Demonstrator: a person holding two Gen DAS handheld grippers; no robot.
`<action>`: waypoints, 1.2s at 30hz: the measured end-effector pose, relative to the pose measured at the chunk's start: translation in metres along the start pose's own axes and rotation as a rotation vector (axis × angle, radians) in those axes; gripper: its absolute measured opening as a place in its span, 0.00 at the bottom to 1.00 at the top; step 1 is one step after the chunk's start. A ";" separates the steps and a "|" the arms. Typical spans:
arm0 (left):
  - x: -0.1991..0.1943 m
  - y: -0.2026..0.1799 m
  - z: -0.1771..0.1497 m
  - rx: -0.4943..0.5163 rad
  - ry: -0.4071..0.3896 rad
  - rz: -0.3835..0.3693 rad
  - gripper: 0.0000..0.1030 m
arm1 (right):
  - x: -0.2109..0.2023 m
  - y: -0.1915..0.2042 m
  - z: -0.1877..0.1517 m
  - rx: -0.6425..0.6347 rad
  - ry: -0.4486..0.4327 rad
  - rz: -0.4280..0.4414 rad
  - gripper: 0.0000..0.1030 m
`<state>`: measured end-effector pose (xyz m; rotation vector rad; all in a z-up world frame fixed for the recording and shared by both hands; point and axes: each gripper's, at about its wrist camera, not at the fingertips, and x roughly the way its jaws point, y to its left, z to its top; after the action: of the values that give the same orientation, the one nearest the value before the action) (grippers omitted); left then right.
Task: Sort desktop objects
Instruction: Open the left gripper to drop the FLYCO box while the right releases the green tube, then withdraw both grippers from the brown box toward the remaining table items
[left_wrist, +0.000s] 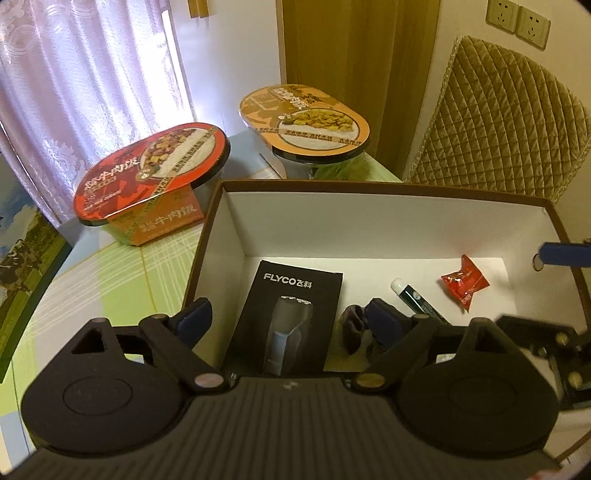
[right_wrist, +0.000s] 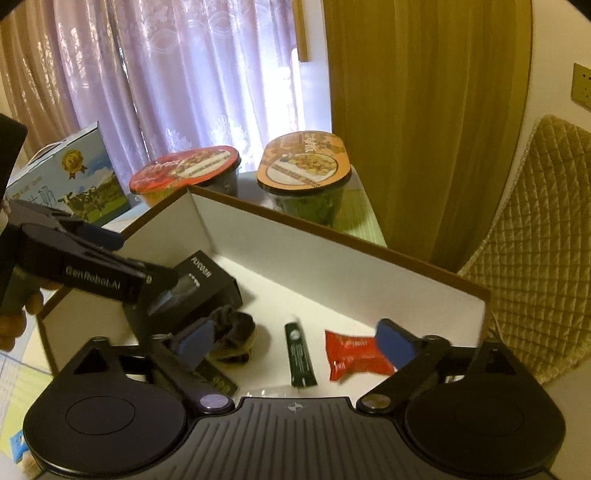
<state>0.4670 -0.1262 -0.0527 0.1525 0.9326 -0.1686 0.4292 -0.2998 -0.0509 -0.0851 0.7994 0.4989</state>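
I've got both grippers over the open cardboard box (left_wrist: 369, 221) on the surface (left_wrist: 122, 273), white inside, brown rim. Behind it: red beef rice bowl (left_wrist: 151, 173) and orange rice bowl (left_wrist: 306, 118), both outside the box, well apart from my grippers. Milk carton (right_wrist: 70, 181) far left on the surface.

Inside the box, big to small: black FLYCO shaver box (left_wrist: 284, 317) lying flat on the left, dark furry scrunchie-like thing (right_wrist: 232, 336) just beside it (can't tell exactly what it is), red snack packet (right_wrist: 354, 354) on the right, dark green tube (right_wrist: 300, 354) with white cap between those two.

Left gripper (left_wrist: 291, 317): jaws spread wide, holding nothing, straddling the shaver box from above. Right gripper (right_wrist: 295, 341): also spread wide, empty, with tube and packet between its fingers in view.

Risks as I judge them: the two grippers are close together in one box, right one shows at the edge of the left view, so they could knock into each other. Closing the right one here might catch tube and packet together. Left finger sits near the scrunchie thing, could snag it. Box wall near the right finger could get bumped.
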 end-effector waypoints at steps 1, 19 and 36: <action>-0.003 0.000 -0.001 0.001 -0.003 0.004 0.89 | -0.004 0.001 -0.002 -0.001 -0.002 -0.001 0.97; -0.084 -0.012 -0.032 -0.028 -0.081 0.001 0.95 | -0.070 0.019 -0.028 0.039 -0.017 -0.014 0.98; -0.163 -0.021 -0.085 -0.053 -0.118 0.027 0.96 | -0.127 0.048 -0.059 0.010 -0.055 -0.012 0.98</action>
<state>0.3006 -0.1168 0.0280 0.1049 0.8161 -0.1268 0.2937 -0.3232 0.0028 -0.0663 0.7473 0.4840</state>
